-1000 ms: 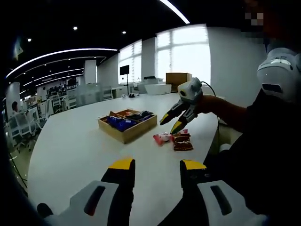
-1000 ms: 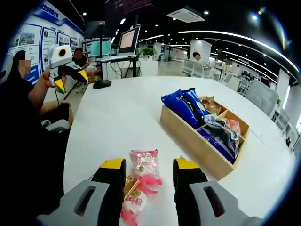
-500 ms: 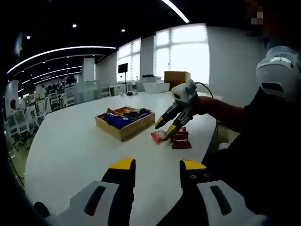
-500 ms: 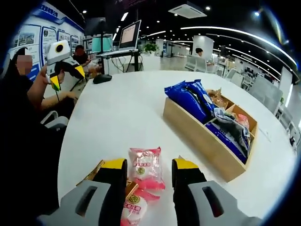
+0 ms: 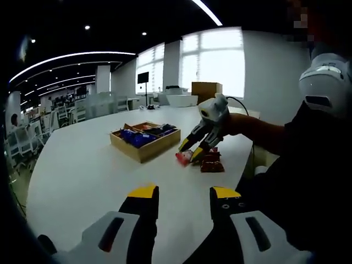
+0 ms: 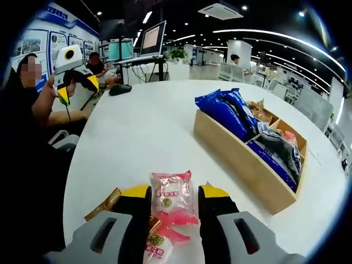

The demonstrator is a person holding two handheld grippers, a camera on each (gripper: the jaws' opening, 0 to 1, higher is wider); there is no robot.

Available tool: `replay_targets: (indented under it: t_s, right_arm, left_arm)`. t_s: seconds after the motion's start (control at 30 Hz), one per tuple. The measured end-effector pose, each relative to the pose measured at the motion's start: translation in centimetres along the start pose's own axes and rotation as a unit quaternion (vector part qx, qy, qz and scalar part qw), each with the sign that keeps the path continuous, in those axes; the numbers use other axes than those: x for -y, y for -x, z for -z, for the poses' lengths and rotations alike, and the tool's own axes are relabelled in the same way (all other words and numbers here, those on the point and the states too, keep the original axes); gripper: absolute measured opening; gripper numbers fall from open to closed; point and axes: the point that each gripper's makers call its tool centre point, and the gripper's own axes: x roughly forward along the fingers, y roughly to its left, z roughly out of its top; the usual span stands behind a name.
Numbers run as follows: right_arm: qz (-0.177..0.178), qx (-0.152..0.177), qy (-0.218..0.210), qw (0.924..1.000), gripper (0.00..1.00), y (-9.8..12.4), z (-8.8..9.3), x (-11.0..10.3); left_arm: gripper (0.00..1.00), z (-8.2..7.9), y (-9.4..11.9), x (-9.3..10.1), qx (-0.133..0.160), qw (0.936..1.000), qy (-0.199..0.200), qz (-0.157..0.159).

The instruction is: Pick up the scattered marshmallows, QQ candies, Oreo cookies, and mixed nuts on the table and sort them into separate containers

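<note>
A pink snack packet (image 6: pixel 171 197) lies on the white table (image 6: pixel 143 132) between the jaws of my right gripper (image 6: pixel 175 192), which is open and straddles it. More small packets lie under and beside it, one white and pink (image 6: pixel 155 246), one gold (image 6: pixel 102 204). In the left gripper view the right gripper (image 5: pixel 191 154) hangs low over the pink packet (image 5: pixel 182 158) and a dark red one (image 5: pixel 212 164). The partitioned wooden box (image 6: pixel 236 157) holds blue bags (image 6: pixel 224 113) and other snack packs. My left gripper (image 5: pixel 183 192) is open and holds nothing, raised off the table at its near edge.
A person's arm and dark torso (image 5: pixel 297 165) stand to the right of the left gripper. A monitor (image 6: pixel 152 38) and a dark mouse (image 6: pixel 119 89) sit at the table's far end. The wooden box (image 5: pixel 144 144) stands mid-table, with bare table on this side.
My right gripper has dropped and moved forward, so the pink packet now lies between its jaws. The left gripper has hardly moved.
</note>
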Motion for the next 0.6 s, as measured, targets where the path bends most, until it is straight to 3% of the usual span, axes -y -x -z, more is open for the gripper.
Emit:
replay_targets:
  t_s: [0.6]
  right_arm:
    - [-0.006, -0.003, 0.014, 0.9999, 0.2, -0.53, 0.19, 0.5]
  left_arm:
    - [0.41, -0.04, -0.28, 0.26, -0.004, 1.0, -0.002, 0.007]
